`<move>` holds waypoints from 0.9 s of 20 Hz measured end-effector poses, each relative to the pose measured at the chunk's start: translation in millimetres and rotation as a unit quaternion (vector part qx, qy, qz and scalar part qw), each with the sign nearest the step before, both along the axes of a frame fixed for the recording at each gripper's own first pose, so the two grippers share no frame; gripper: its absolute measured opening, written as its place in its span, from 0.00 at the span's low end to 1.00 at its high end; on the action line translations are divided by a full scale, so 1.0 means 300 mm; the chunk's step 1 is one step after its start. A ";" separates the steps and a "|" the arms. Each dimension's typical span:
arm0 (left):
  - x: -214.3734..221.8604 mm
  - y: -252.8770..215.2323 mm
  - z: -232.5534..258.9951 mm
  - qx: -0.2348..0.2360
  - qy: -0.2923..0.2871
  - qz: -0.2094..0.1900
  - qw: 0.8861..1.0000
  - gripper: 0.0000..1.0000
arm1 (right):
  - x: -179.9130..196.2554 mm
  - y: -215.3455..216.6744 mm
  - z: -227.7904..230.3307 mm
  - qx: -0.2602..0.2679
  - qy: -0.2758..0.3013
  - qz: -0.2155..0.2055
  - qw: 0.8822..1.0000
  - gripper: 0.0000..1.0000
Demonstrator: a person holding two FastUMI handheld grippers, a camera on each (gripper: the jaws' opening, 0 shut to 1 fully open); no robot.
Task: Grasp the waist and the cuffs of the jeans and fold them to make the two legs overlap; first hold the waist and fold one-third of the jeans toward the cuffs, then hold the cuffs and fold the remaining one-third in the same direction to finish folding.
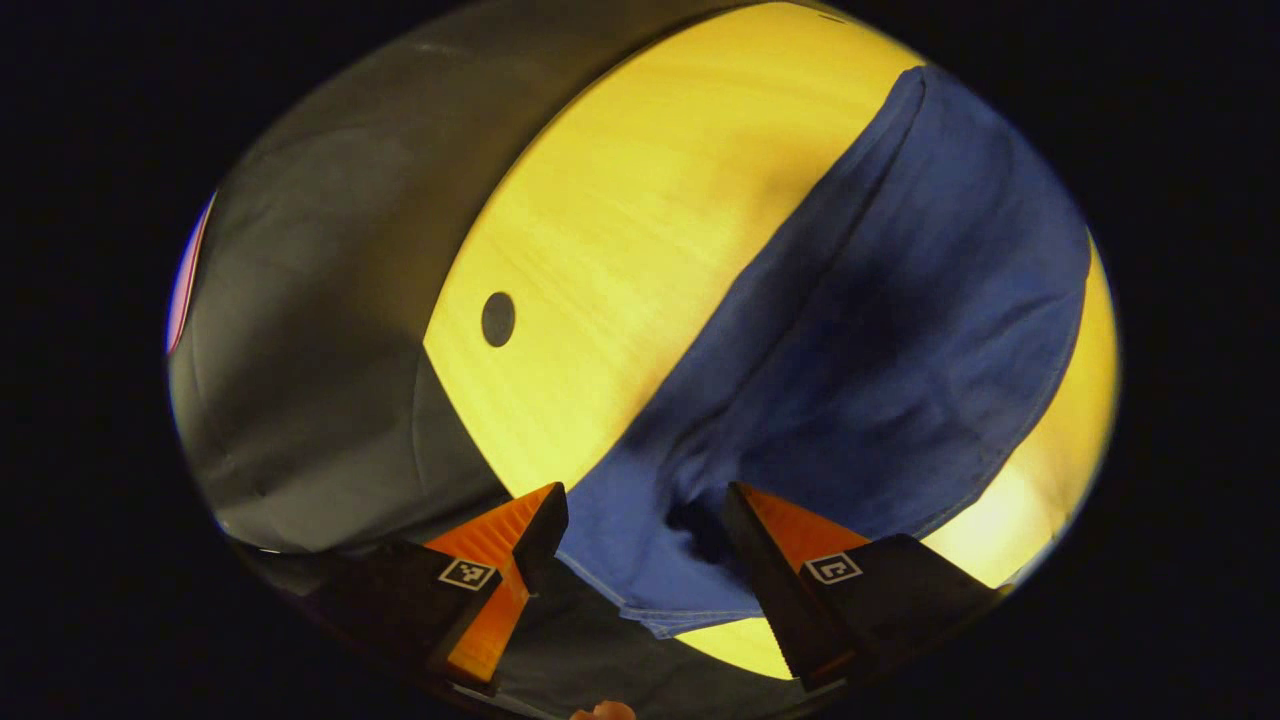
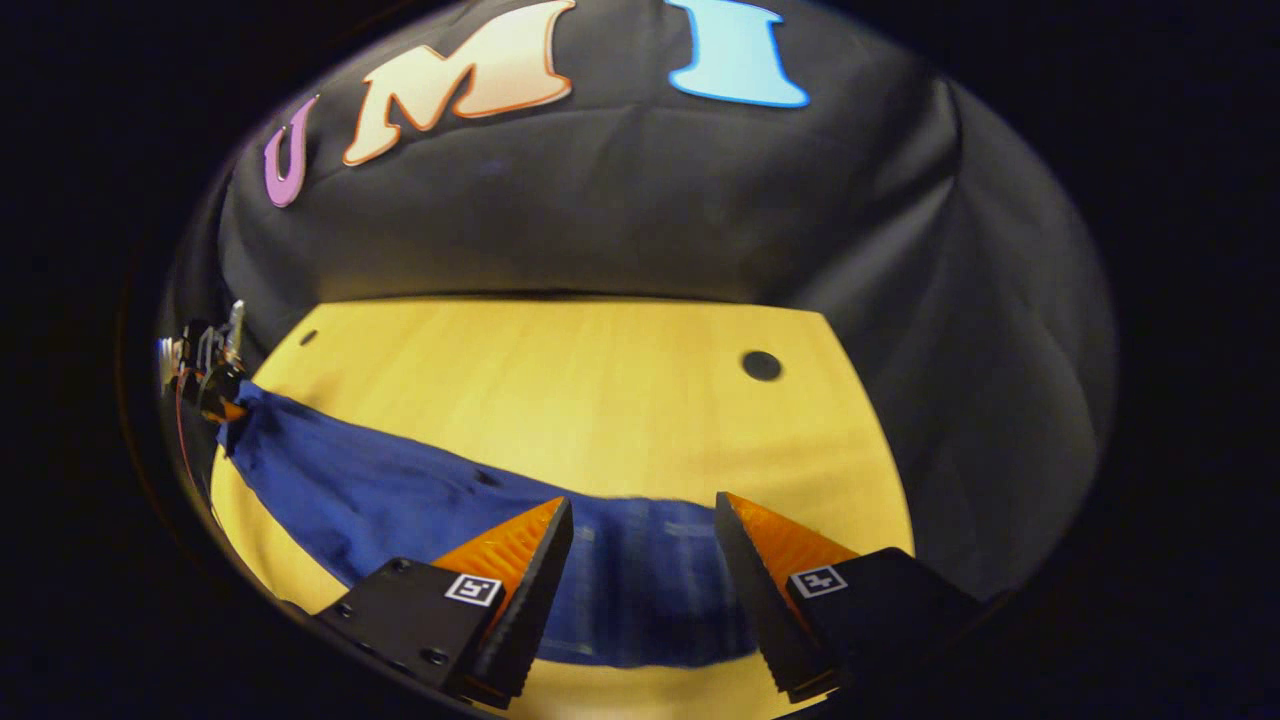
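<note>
Jeans (image 1: 880, 330), left gripper view: dark blue denim lies across the yellow wooden surface (image 1: 620, 230), one stitched end reaching between the left tongs (image 1: 645, 520), which stand released with fingers apart; the far end is cut off. A dark round hole (image 1: 498, 319) marks the surface. Right gripper view: the jeans (image 2: 400, 490) stretch as a long band, blurred between the released right tongs (image 2: 640, 535). The other tongs (image 2: 205, 385), at the far end, are too small to judge.

left tool (image 1: 645, 510): fingers spread apart | right tool (image 2: 643, 520): fingers spread apart, gripping nothing
</note>
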State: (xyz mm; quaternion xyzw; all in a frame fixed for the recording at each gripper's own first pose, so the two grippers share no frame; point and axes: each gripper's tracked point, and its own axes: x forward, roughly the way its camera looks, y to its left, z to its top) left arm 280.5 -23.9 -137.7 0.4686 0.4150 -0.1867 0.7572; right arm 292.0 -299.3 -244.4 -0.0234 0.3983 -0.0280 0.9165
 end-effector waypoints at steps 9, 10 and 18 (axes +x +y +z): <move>-0.255 -0.221 0.075 -0.204 -0.098 0.096 0.969 0.96 | -0.191 -0.177 -0.225 0.057 0.064 -0.052 0.995 0.90; -0.274 -0.207 0.065 -0.224 -0.106 0.118 0.961 0.95 | -0.201 -0.172 -0.238 0.065 0.067 -0.052 0.994 0.86; -0.295 -0.113 -0.051 -0.302 -0.156 0.255 0.905 0.96 | -0.219 -0.116 -0.304 0.110 0.077 -0.039 0.990 0.77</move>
